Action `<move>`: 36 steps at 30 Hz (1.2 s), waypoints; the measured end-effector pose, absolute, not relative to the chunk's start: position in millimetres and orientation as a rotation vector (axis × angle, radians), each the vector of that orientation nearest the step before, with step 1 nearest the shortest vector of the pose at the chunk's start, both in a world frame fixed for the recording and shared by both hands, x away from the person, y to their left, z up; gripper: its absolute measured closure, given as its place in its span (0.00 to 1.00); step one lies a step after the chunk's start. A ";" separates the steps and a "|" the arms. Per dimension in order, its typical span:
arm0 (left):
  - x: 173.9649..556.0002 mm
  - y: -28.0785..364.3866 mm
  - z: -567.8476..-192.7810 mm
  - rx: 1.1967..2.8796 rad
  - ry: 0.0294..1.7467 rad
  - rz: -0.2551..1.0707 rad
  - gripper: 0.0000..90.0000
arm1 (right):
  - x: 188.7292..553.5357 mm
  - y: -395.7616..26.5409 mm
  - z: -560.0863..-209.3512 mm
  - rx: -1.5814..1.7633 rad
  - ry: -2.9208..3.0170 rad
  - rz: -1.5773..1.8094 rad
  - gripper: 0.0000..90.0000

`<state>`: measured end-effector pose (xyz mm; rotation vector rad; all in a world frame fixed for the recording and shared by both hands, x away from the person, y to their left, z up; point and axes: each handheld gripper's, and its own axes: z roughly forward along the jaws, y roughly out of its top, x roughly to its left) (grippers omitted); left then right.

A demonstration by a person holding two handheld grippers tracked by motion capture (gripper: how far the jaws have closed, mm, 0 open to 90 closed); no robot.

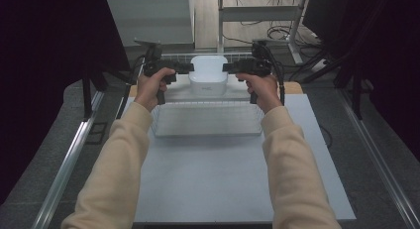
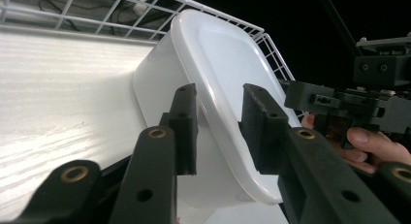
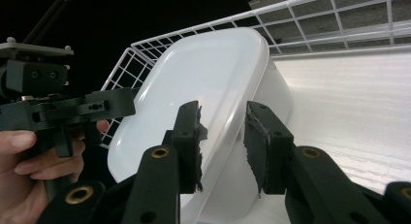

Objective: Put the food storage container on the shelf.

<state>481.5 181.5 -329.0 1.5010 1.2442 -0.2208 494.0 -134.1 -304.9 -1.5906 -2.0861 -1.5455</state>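
Observation:
A white plastic tub with a lid [image 1: 208, 75] stands at the far end of a white wire basket [image 1: 205, 121] on the table. My left gripper [image 1: 188, 68] reaches its left side and my right gripper [image 1: 227, 67] its right side, both held level and pointing inward. In the left gripper view the tub's lid rim [image 2: 218, 73] runs between the jaws of the left gripper [image 2: 220, 115], with a gap on each side. The right gripper [image 3: 223, 124] likewise straddles the lid rim [image 3: 242, 103] without pressing on it. Both grippers are open.
The basket's wire wall [image 2: 121, 3] rises close behind the tub. The pale table top [image 1: 223, 179] stretches toward the person. Metal rails [image 1: 69, 159] run along both table sides. A desk frame and cables [image 1: 277, 30] stand beyond, with dark curtains to either side.

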 end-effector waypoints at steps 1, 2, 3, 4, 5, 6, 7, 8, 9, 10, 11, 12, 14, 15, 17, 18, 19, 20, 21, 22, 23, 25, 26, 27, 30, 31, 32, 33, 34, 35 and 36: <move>481.3 181.0 -329.3 1.506 1.240 -0.219 0.73 | 494.1 -134.4 -305.3 -1.588 -2.083 -1.548 0.74; 481.4 180.7 -329.7 1.512 1.234 -0.223 0.71 | 494.1 -134.6 -305.6 -1.585 -2.082 -1.552 0.74; 481.6 180.7 -330.1 1.521 1.224 -0.225 0.68 | 494.1 -134.5 -305.5 -1.581 -2.087 -1.553 0.72; 480.9 180.3 -329.9 1.523 1.219 -0.228 0.65 | 493.8 -134.3 -305.3 -1.570 -2.095 -1.558 0.70; 479.6 180.1 -329.3 1.527 1.208 -0.214 0.52 | 491.8 -134.6 -303.3 -1.530 -2.096 -1.596 0.59; 477.1 180.0 -327.8 1.534 1.204 -0.191 0.52 | 491.8 -134.6 -303.3 -1.530 -2.096 -1.596 0.59; 473.5 180.4 -325.3 1.549 1.195 -0.158 0.48 | 489.6 -135.2 -301.7 -1.504 -2.097 -1.622 0.55; 469.3 181.3 -322.0 1.560 1.183 -0.126 0.45 | 485.9 -136.1 -299.5 -1.487 -2.102 -1.651 0.50; 464.3 182.5 -318.4 1.564 1.174 -0.096 0.41 | 481.3 -137.4 -297.2 -1.469 -2.121 -1.691 0.46; 458.7 184.1 -315.1 1.562 1.163 -0.074 0.38 | 476.2 -138.8 -294.3 -1.454 -2.148 -1.718 0.43; 452.8 186.1 -312.4 1.563 1.148 -0.054 0.34 | 465.8 -141.3 -288.3 -1.417 -2.208 -1.751 0.39; 448.3 187.8 -310.8 1.568 1.135 -0.039 0.34 | 465.8 -141.3 -288.3 -1.417 -2.208 -1.751 0.39; 434.6 190.6 -307.0 1.599 1.111 0.011 0.32 | 455.5 -144.2 -284.5 -1.363 -2.300 -1.763 0.36; 428.7 192.3 -305.7 1.619 1.099 0.033 0.32 | 450.5 -145.4 -282.8 -1.341 -2.349 -1.752 0.35; 416.2 195.5 -303.8 1.631 1.082 0.068 0.31 | 440.6 -147.6 -281.6 -1.294 -2.446 -1.746 0.34; 410.4 197.1 -303.4 1.635 1.076 0.084 0.30 | 435.8 -148.4 -281.7 -1.281 -2.485 -1.745 0.33; 404.8 198.5 -303.2 1.638 1.071 0.097 0.30 | 431.4 -149.5 -282.6 -1.261 -2.518 -1.752 0.32; 399.5 199.7 -303.3 1.640 1.065 0.111 0.30 | 427.1 -150.6 -283.6 -1.247 -2.536 -1.755 0.32; 394.2 200.5 -303.7 1.645 1.059 0.124 0.30 | 422.8 -151.6 -284.9 -1.240 -2.542 -1.758 0.32; 389.2 200.9 -304.5 1.647 1.053 0.137 0.30 | 419.0 -152.9 -286.7 -1.225 -2.553 -1.756 0.32; 384.2 201.3 -305.7 1.652 1.041 0.145 0.30 | 415.6 -153.9 -288.8 -1.207 -2.562 -1.743 0.31; 373.0 201.1 -309.5 1.662 1.020 0.168 0.30 | 407.0 -156.4 -293.1 -1.190 -2.585 -1.732 0.31; 367.1 200.4 -312.0 1.673 1.012 0.185 0.30 | 402.6 -158.5 -295.3 -1.177 -2.595 -1.736 0.31; 361.0 199.7 -314.9 1.690 1.005 0.203 0.30 | 397.8 -160.9 -297.4 -1.166 -2.596 -1.740 0.30; 341.3 196.2 -326.6 1.742 0.990 0.271 0.30 | 381.8 -169.6 -305.2 -1.140 -2.630 -1.771 0.30; 334.9 195.6 -330.9 1.761 0.978 0.292 0.30 | 369.3 -175.3 -311.5 -1.129 -2.658 -1.781 0.30; 328.4 195.2 -335.3 1.768 0.973 0.304 0.30 | 369.3 -175.3 -311.5 -1.129 -2.658 -1.781 0.30; 322.4 195.4 -340.0 1.770 0.963 0.319 0.30 | 362.7 -178.2 -315.4 -1.121 -2.667 -1.788 0.30; 316.1 195.7 -344.7 1.769 0.955 0.328 0.30 | 356.1 -180.8 -319.9 -1.114 -2.669 -1.796 0.30; 310.1 195.7 -349.5 1.775 0.946 0.330 0.30 | 349.3 -183.3 -324.8 -1.108 -2.666 -1.800 0.29; 304.3 196.1 -354.5 1.782 0.939 0.335 0.30 | 342.5 -185.7 -330.1 -1.102 -2.667 -1.802 0.29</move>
